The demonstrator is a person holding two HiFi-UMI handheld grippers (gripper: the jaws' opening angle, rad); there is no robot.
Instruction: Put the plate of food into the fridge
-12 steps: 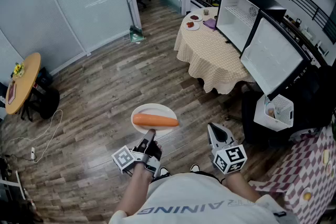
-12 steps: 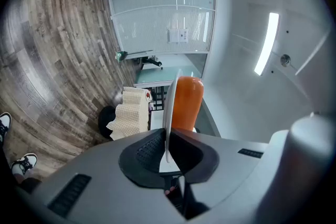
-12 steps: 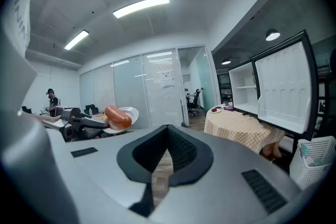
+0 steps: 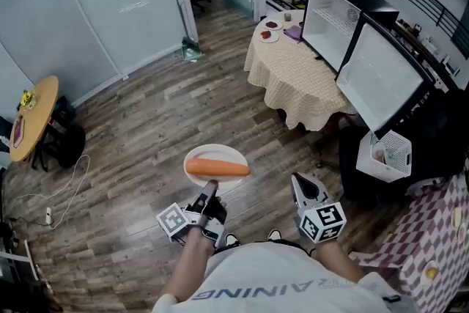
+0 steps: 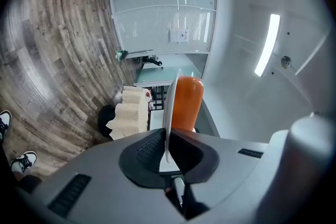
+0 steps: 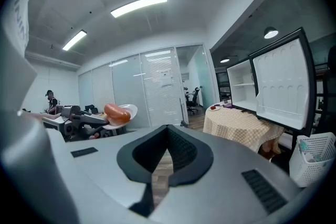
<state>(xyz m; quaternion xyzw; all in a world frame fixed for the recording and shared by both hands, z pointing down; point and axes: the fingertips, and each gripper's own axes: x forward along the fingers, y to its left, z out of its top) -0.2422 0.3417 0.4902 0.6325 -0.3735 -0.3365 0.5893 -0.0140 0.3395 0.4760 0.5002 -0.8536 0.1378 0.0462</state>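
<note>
White round plate [image 4: 199,155] bearing a long orange food item [image 4: 218,169]: rim clamped by left gripper [image 4: 210,192], above wood-plank floor [image 4: 146,121], well apart from open white fridge [image 4: 331,20]. Right gripper [image 4: 299,184]: jaws closed, empty.

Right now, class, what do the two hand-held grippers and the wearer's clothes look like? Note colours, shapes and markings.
The left hand-held gripper and the right hand-held gripper each have a smooth grey shell, black ribbed pads and a white cube with black square markers. The person wears a white top with grey lettering.
</note>
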